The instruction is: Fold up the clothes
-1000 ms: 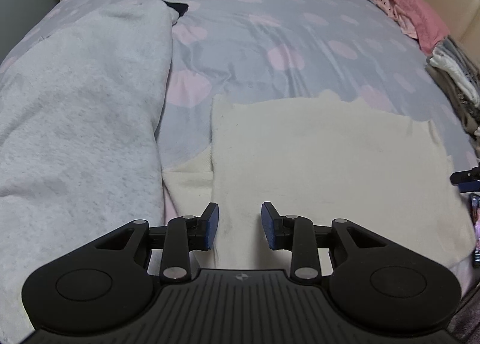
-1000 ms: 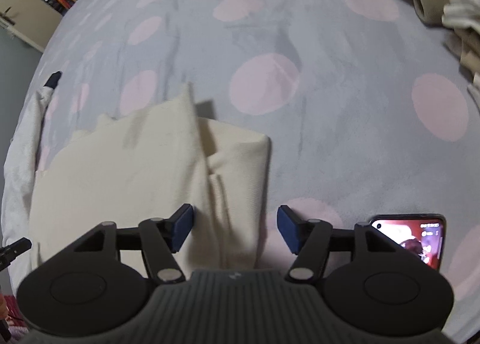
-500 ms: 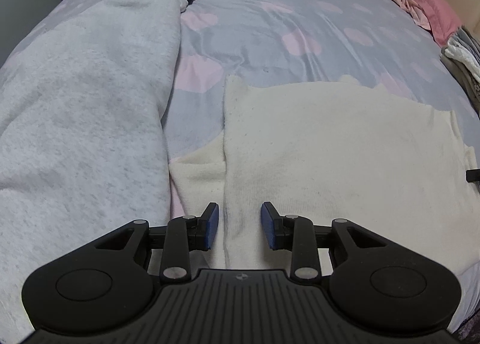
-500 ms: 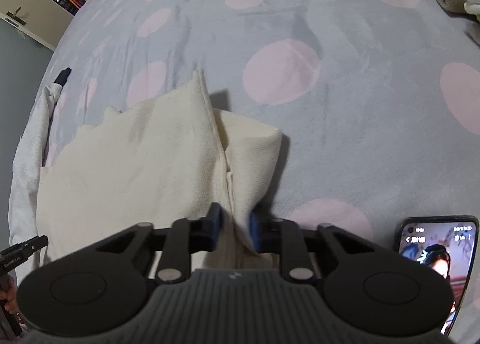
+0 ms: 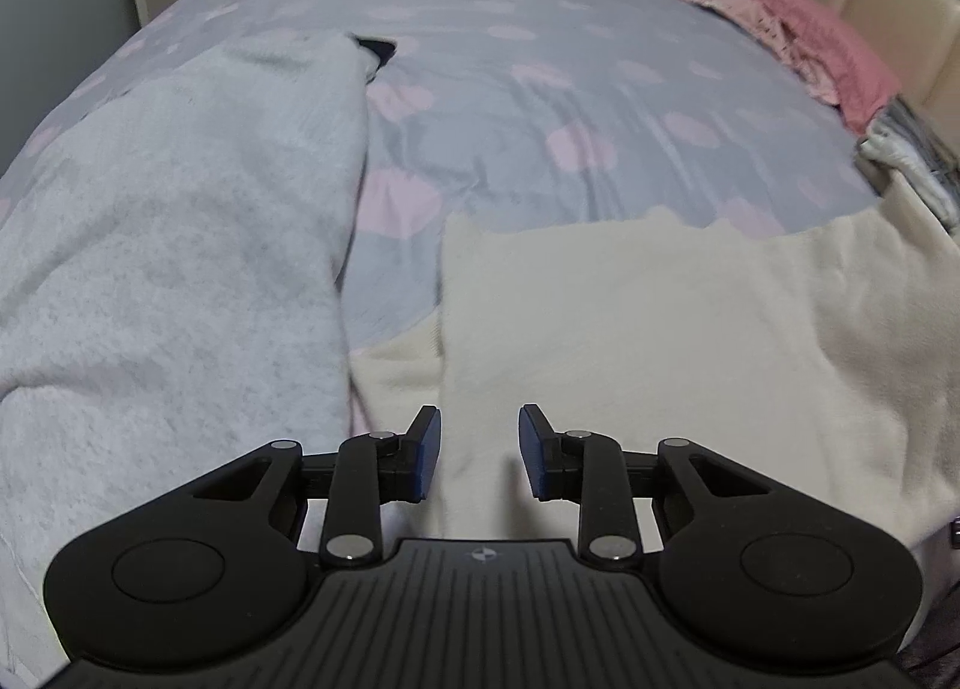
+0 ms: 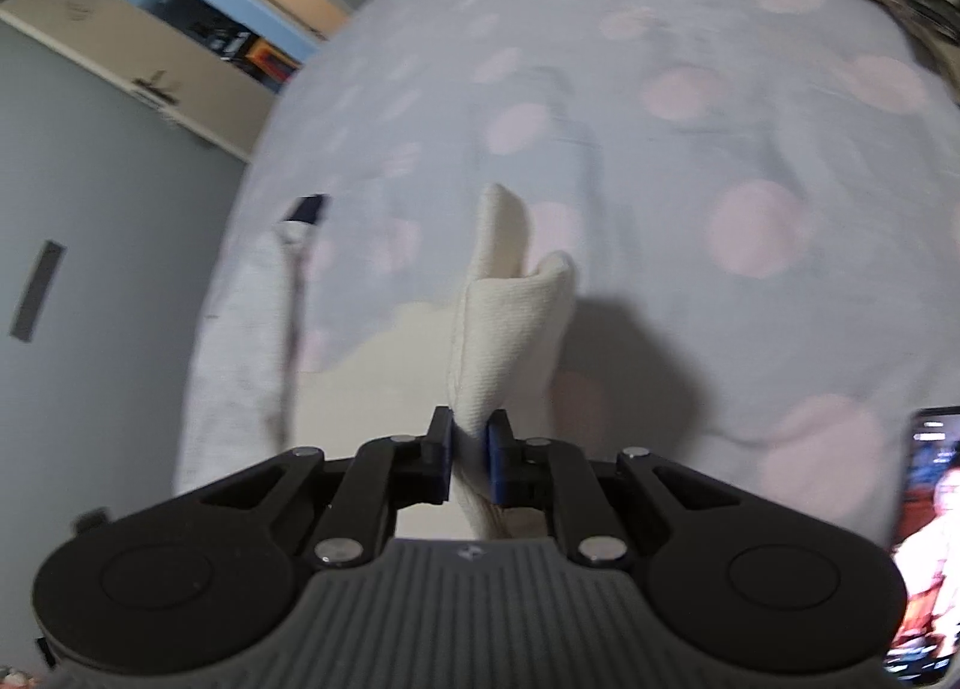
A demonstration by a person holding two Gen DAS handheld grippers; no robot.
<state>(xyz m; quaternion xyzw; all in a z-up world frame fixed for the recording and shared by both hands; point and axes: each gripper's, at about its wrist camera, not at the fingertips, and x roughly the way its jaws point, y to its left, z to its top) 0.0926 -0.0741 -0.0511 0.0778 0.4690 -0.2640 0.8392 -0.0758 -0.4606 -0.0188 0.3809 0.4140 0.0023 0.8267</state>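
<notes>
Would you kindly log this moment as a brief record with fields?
surface: bed cover, grey with pink dots
garment in work: cream garment
left hand-held gripper: open over the cream garment's near edge
right hand-held gripper: shut on a raised corner
other items: grey garment; phone, screen lit

My room light is dim and soft. My right view is motion-blurred; the cream garment (image 6: 510,329) throws a dark shadow rightward. Fisheye bends the edges.
</notes>
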